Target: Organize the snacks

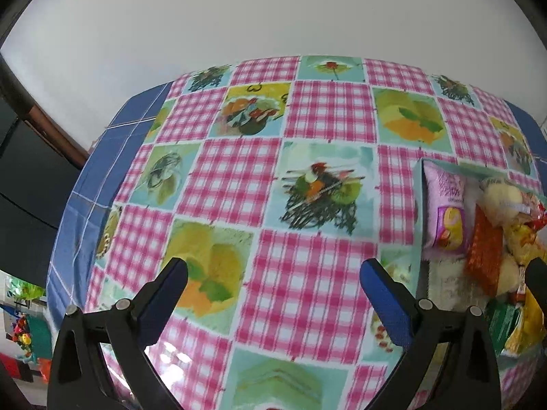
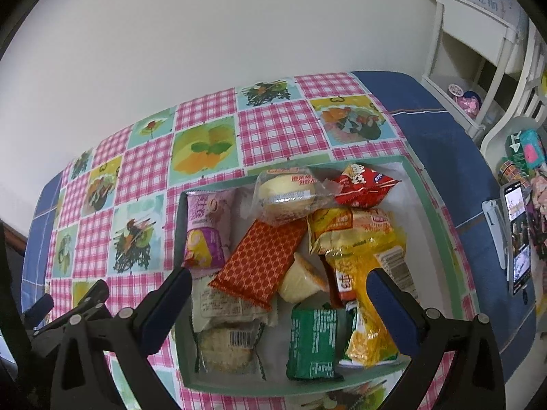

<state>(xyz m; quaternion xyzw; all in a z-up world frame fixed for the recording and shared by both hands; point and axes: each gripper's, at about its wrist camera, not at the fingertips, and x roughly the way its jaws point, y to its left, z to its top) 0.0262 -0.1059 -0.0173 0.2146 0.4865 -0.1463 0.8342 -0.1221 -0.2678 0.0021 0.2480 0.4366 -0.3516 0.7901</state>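
Now the snacks sit piled in a green tray [image 2: 441,225] near the right edge of the table [image 2: 441,143]. A purple packet [image 2: 205,229] lies along the tray's left wall, touching an orange packet [image 2: 261,259]. A red bag [image 2: 364,184] is at the far side and a green packet [image 2: 312,340] at the near side. The right gripper [image 2: 278,302] hangs wide open over the tray, holding nothing. The left gripper [image 1: 273,283] is wide open too, over the checked cloth [image 1: 328,112], left of the tray.
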